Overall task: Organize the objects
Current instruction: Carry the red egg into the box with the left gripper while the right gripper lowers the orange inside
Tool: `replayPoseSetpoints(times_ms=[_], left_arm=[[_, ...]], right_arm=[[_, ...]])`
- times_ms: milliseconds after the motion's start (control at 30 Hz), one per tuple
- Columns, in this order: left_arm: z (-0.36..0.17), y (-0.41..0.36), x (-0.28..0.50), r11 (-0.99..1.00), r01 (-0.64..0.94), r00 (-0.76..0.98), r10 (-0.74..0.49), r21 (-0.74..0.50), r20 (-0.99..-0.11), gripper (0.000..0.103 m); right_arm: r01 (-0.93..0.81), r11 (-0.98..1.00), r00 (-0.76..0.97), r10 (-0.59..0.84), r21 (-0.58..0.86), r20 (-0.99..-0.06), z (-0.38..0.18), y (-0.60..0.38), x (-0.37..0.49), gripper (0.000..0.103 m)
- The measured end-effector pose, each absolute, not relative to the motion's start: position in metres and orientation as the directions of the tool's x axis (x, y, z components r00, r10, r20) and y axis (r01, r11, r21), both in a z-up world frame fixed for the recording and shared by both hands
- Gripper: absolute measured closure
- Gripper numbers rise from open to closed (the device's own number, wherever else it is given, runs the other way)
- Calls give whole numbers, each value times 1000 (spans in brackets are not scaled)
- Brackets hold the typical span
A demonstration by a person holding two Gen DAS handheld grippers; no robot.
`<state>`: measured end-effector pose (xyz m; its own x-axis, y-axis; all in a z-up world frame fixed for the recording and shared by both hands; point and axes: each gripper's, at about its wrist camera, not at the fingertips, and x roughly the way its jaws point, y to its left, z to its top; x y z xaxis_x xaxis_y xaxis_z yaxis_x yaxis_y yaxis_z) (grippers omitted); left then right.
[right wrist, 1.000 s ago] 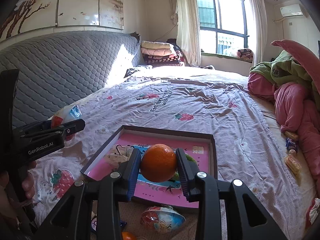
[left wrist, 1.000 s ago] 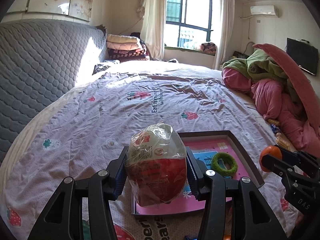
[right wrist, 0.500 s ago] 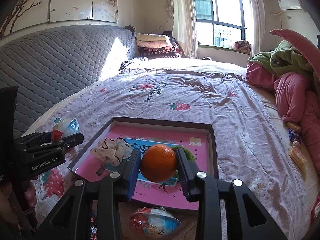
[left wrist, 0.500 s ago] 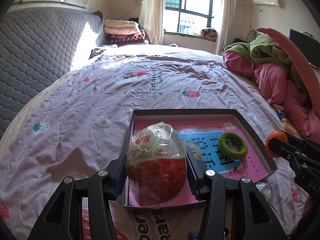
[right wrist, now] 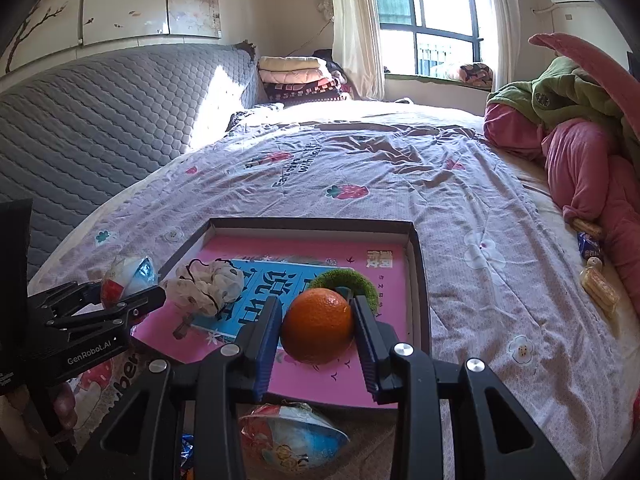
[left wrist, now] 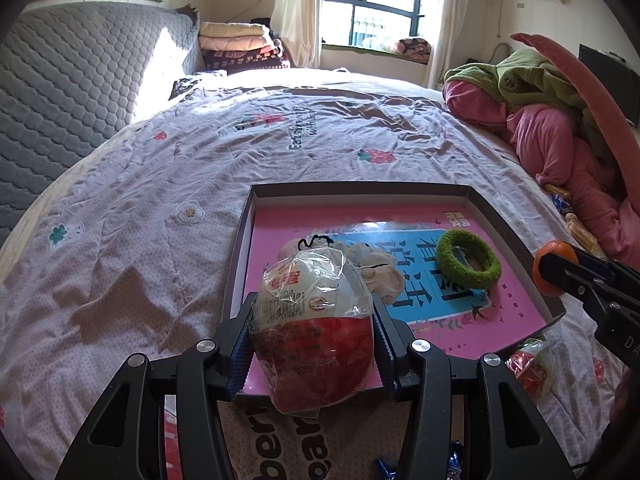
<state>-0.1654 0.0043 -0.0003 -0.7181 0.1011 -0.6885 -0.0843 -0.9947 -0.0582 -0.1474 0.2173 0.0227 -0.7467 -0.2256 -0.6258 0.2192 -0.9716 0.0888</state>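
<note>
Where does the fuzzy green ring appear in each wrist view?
Left wrist view: the fuzzy green ring lies right of centre, in the shallow pink-lined box, beyond the claw.
Right wrist view: the ring sits at centre, partly hidden behind the round orange fruit.
Shared landmark: the blue panel with large characters under it.

- The tray (right wrist: 418,280) has a raised rim on all sides; entry is from above.
- Inside it, the cream scrunchie (right wrist: 208,284) fills the left part and the green hair ring (right wrist: 360,280) the middle; the pink strip along the far rim lies bare.
- A wrapped egg (right wrist: 288,436) lies just before the tray's near rim.
- The bedspread (left wrist: 320,128) beyond the tray is open.
- Piled pink bedding (right wrist: 592,168) and snack packets (right wrist: 598,284) line the bed's right edge.
</note>
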Motion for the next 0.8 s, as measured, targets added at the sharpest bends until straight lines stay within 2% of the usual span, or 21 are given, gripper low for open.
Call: replayPoseSetpoints(times_ms=[800], left_arm=[[-29,6,-182,-995,-76,-670,104,-72,-735,50]], right_arm=[[212,-973,-698,-215,90,-683,-11,219,-164,66]])
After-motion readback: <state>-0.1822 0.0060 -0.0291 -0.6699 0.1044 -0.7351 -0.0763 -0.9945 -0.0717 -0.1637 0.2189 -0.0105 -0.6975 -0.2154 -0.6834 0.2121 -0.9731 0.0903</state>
